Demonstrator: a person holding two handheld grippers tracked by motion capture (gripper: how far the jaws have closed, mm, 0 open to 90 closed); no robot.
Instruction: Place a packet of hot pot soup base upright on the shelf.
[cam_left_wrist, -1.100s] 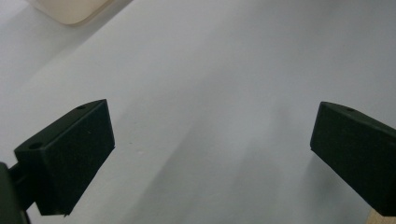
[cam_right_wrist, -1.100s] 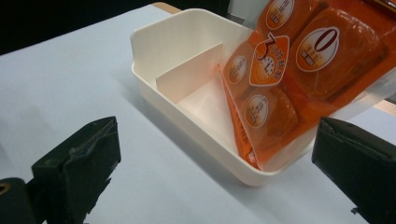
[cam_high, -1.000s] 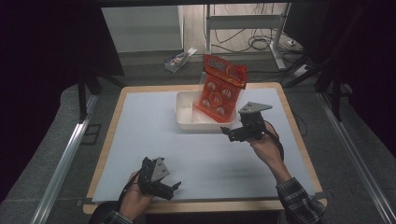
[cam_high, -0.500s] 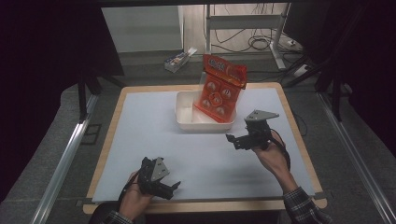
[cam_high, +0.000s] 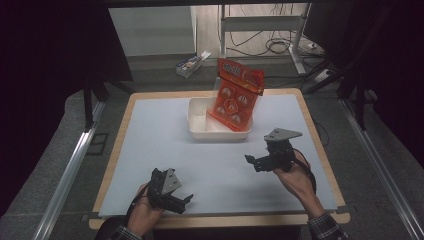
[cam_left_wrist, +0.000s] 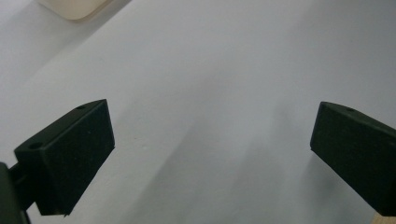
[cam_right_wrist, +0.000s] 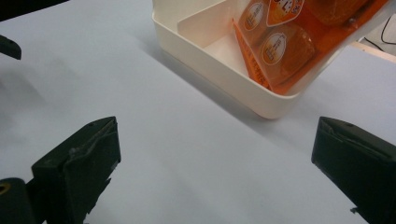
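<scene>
My left gripper (cam_high: 185, 202) sits at about seven o'clock on the pale blue-grey table mat (cam_high: 150, 145), close to the near wooden edge, resting low over the mat in my left hand (cam_high: 142, 212). Its two black jaws stand wide apart with nothing between them; in the left gripper view only bare mat lies between the pads, and a corner of the cream-white plastic tray (cam_left_wrist: 74, 7) peeks in at the far upper left.

Moving rightward, that shallow rectangular tray (cam_high: 197, 117) stands at roughly twelve o'clock on the mat, a little right of centre. A thin partition divides it, and the left compartment looks bare. The orange, glossy plastic snack bag printed with round pieces (cam_high: 235, 97) leans tilted in the right compartment, its lower end down inside the tray and its top sticking up past the far rim.

Further right, my right gripper (cam_high: 252, 162) hovers at about four o'clock, held up off the mat in my right hand (cam_high: 295, 175), well apart from the tray and aimed towards the mat's middle. Its jaws are spread wide too and grip nothing. In the right gripper view the tray's near wall (cam_right_wrist: 224, 77) and the bag's bottom corner (cam_right_wrist: 280, 51) lie ahead, beyond the open pads, untouched.
</scene>
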